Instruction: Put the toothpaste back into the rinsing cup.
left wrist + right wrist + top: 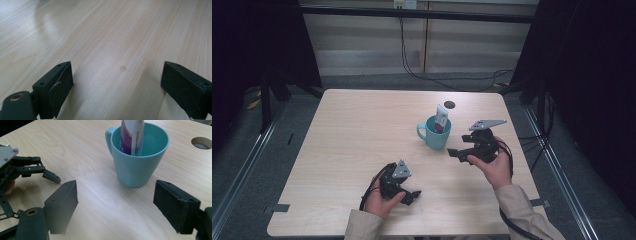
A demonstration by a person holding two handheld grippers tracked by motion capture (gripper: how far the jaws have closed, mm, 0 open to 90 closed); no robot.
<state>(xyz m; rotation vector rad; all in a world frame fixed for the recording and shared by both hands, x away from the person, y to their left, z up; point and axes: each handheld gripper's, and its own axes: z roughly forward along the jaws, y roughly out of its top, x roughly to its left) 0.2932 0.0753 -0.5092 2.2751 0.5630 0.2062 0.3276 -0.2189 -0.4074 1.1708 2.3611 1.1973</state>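
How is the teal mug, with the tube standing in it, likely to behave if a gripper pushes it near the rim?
The teal mug narrows toward its base, so a push near the rim would probably tip it rather than slide it. The tall tube leans on the rim and would likely shift. The smooth table suggests a low push would make it slide.

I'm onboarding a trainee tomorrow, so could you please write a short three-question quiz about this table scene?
1. True or false: the tube stands inside the teal mug.
2. Which gripper is nearer the mug? A) left gripper B) right gripper
3. What lies between the right gripper's jaws?

Key:
1. True.
2. B.
3. Nothing; they stand open over the bare table, the mug just beyond.
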